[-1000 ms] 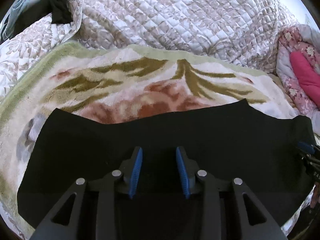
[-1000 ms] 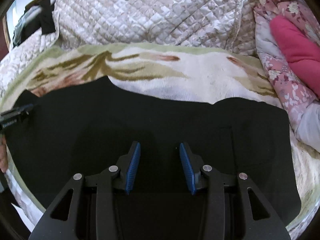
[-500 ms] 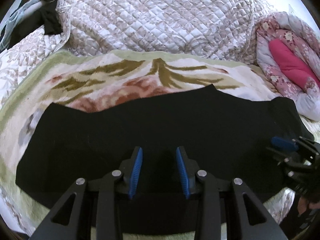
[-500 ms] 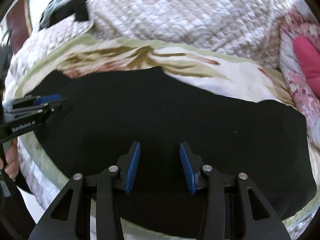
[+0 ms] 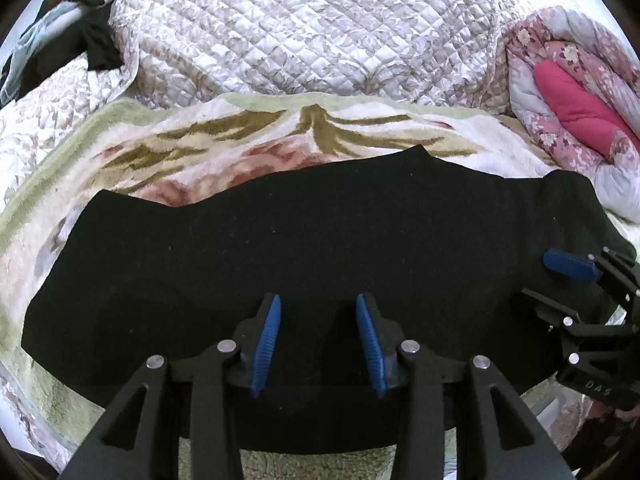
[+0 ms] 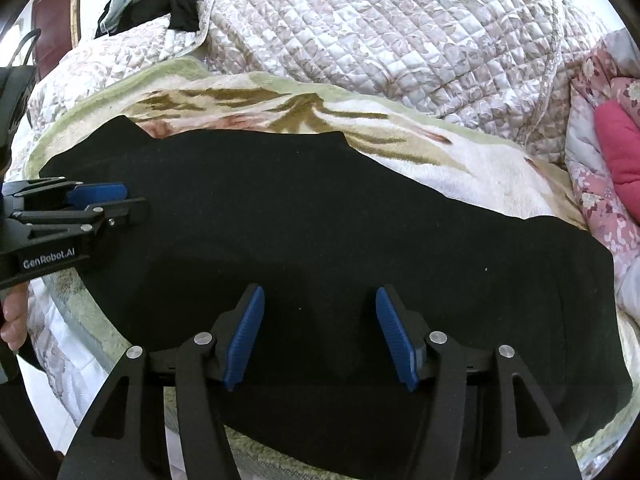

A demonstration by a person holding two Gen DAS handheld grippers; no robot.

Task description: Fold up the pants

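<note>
Pants [image 5: 304, 248], black and laid in a long flat band, lie across the flowered fleece blanket [image 5: 224, 132] on the bed, with the near edge running just under both tools. The left gripper [image 5: 316, 340] hovers over the near hem with its jaws opening and no cloth pinched between the blue pads. The right gripper [image 6: 320, 336] stands wider, jaws also opening, nothing held that I can see. Beyond the blanket sits a quilted bedspread [image 5: 312, 32], and a pink floral comforter [image 5: 572, 96] is bunched at the right.

The risk, as I judge it, lies in the next grab. Black cloth hides its own layers, so a pad could catch only the top ply and drag the fold askew; the plush blanket may also snag into the pinch.

Against a second ago, both sets of jaws stand further apart, the right markedly so, and each gripper now shows well inside the other's view, over the pants.
</note>
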